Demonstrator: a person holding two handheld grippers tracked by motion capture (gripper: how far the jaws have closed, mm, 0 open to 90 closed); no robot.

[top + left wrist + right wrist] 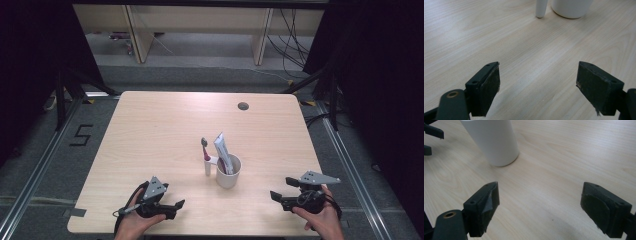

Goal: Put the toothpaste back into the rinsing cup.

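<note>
A white cup [228,172] stands on the wooden table [160,130], just front of centre, with a white toothpaste tube [221,148] upright in it. A toothbrush [205,156] with a white handle and pink neck stands against the cup's left side. My left gripper [176,209] rests near the front edge, left of the cup, open and empty. My right gripper [281,188] sits to the cup's right, open with nothing between its jaws. The left gripper view shows open jaws [537,85], the toothbrush handle's foot [541,8] and the cup [571,8] ahead. In the right gripper view, jaws [540,205] are wide apart and the cup [495,142] stands ahead left.
A round cable hole [243,106] sits near the table's far edge. Behind the table, desk legs and cables stand on the grey floor. A "5" marking [81,135] lies on the floor at the left. Bare tabletop surrounds the cup.
</note>
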